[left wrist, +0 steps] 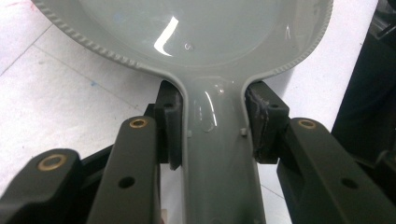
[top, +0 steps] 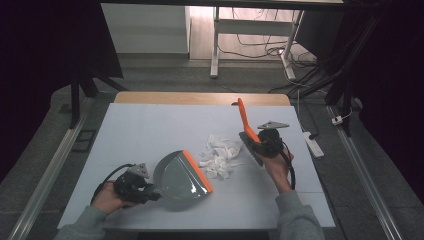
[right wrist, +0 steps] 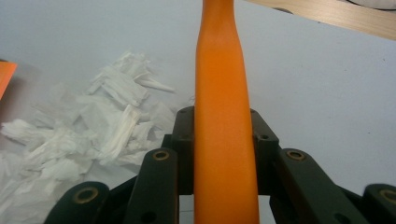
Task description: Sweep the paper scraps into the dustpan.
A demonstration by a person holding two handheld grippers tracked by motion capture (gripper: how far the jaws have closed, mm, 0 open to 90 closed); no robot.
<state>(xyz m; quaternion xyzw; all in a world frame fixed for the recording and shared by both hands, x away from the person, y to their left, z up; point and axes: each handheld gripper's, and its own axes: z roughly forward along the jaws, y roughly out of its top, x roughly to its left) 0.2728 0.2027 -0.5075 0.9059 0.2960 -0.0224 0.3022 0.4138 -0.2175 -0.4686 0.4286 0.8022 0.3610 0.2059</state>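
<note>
Grey dustpan (top: pixel 181 176) at the near left is clamped by its handle in the left gripper (top: pixel 150 192), while the orange-handled brush (top: pixel 248 131) is gripped by the right gripper (top: pixel 258 145), just right of the white paper scraps (top: pixel 220 155).
</note>
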